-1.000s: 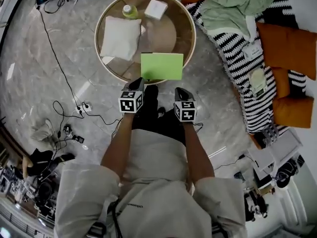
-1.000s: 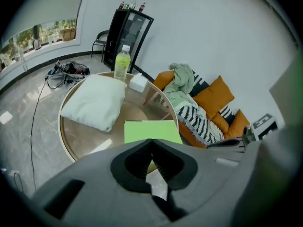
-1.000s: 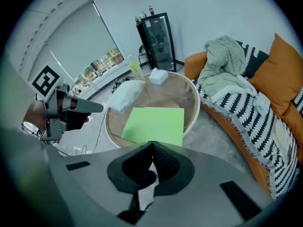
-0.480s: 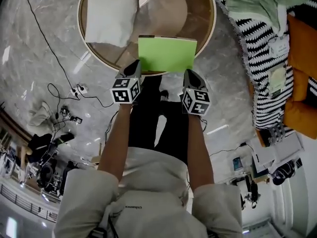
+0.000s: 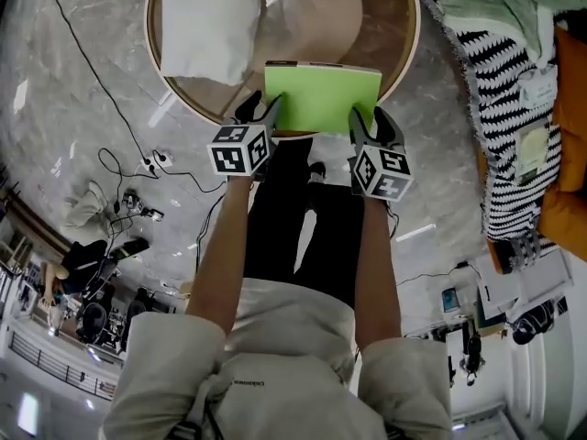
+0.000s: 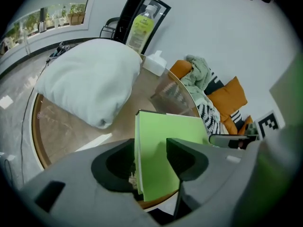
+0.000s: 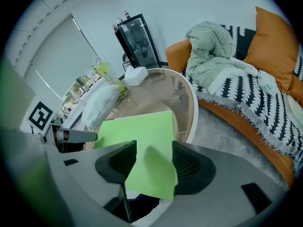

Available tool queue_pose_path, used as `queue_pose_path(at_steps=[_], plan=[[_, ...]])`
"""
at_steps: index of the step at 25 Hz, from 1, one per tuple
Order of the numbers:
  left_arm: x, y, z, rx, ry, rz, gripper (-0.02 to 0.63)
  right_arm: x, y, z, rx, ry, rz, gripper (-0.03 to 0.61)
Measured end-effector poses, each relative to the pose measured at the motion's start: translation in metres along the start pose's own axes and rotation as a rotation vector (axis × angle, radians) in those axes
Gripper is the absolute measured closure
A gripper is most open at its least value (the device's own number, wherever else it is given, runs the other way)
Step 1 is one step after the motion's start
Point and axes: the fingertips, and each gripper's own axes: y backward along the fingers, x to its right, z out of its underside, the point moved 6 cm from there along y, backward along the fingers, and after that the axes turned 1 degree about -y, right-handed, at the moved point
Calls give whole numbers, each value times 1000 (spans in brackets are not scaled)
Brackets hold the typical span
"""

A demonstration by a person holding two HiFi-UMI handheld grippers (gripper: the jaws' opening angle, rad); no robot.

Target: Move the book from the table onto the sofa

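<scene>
The book (image 5: 323, 97) lies flat at the near rim of the round worktop (image 5: 410, 39), and its near edge overhangs that rim. It is judged to be thin and light, with a smooth cover that may slip. It is likely to sag or fan open if lifted by one corner alone, so both overhanging corners should be gripped.

The jaws of the left gripper (image 6: 150, 156) have just been opening. They stand apart astride the book's left corner, and no pad is pressing. The jaws of the right gripper (image 7: 154, 162) have also been opening, and the right corner shows between them, unclamped.

The sofa (image 7: 246, 126) stands to the right of the worktop.
</scene>
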Motion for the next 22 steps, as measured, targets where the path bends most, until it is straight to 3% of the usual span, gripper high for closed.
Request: queue_pose_path(at_steps=[4,6,11,22], plan=[[1,-8,0,-17,22,-8,338,5,-9,1,-20,-32,-23,287],[2,-11,0,-29,16,-4,325,4,-16,3,-47,-35,-45,272],[3,-21,9,-70,22,-6,325,0,-30,6,-94,-1,-48,270],[11,-21,5,-66,25,-29,357,-1,-31,6,-83,-2,-33,268]])
